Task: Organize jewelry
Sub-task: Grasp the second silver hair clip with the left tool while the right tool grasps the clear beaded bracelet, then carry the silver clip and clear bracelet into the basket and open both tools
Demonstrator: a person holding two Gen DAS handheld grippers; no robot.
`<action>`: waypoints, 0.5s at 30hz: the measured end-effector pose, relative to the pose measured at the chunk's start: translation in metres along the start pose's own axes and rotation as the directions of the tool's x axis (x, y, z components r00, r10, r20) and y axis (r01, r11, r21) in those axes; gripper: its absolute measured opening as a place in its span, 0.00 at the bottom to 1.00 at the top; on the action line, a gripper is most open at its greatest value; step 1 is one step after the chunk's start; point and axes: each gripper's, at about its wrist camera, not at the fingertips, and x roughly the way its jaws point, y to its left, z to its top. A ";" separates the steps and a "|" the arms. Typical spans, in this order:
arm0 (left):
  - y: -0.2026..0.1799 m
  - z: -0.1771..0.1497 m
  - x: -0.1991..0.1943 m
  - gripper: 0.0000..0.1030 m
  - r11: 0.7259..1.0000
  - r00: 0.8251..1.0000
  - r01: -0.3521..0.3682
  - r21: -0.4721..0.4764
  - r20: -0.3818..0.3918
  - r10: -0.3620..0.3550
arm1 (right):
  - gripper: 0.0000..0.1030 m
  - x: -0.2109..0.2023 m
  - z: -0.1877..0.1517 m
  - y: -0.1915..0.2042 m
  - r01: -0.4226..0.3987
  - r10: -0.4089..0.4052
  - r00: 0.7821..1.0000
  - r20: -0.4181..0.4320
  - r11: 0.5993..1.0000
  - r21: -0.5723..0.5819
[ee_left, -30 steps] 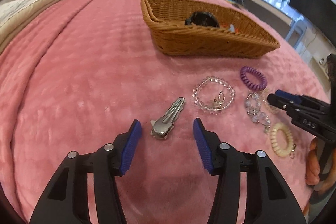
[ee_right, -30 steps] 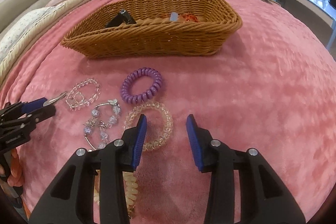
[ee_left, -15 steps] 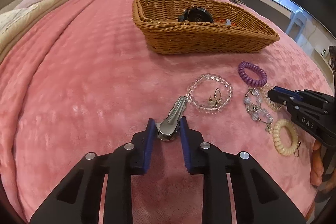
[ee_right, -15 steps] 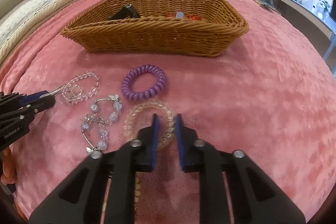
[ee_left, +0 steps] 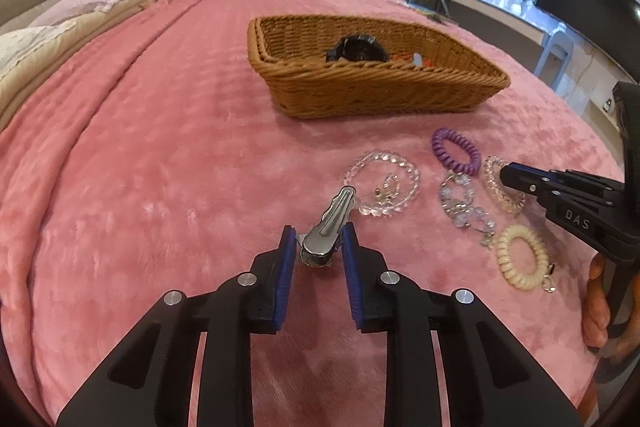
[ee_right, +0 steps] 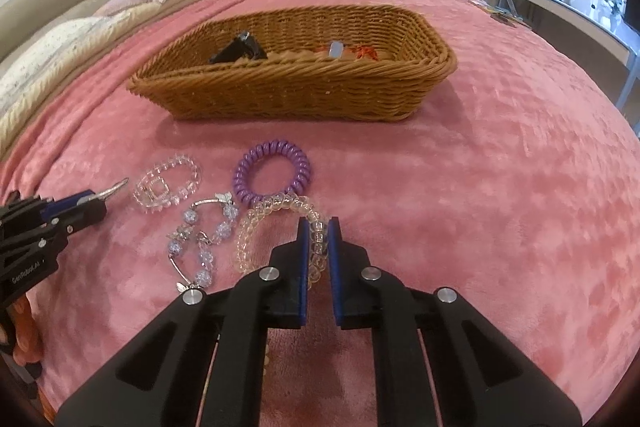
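Metal hair clip (ee_left: 326, 227): stiff, smooth, judged light and slippery; gripped at its broad hinge end by the nearly closed left tool (ee_left: 319, 241), mid-bed.

Clear coil hair tie (ee_right: 280, 227): springy plastic, soft, judged light; pinched at its rim by the right tool (ee_right: 319, 233).

Wicker basket (ee_right: 288, 87): stiff, woven, toward the bed's far edge.

Pink plush bedspread (ee_left: 160, 187); brown woven wicker basket (ee_left: 372, 95); purple spiral hair tie (ee_right: 272, 171); silver metal hair clip (ee_left: 330, 219).
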 end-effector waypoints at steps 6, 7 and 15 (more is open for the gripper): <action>-0.005 0.004 -0.019 0.21 0.999 0.996 0.046 -0.005 0.083 -0.045 | 0.07 -0.029 -0.001 -0.006 -0.080 0.078 0.989 0.127 0.997 0.015; -0.005 0.007 -0.023 0.21 0.999 0.994 0.052 -0.010 0.098 -0.051 | 0.07 -0.032 0.000 -0.006 -0.083 0.080 0.987 0.139 0.996 0.016; -0.012 0.055 -0.055 0.21 0.996 0.963 0.083 -0.026 0.259 -0.073 | 0.07 -0.067 0.046 0.001 -0.104 0.100 0.967 0.234 0.995 0.002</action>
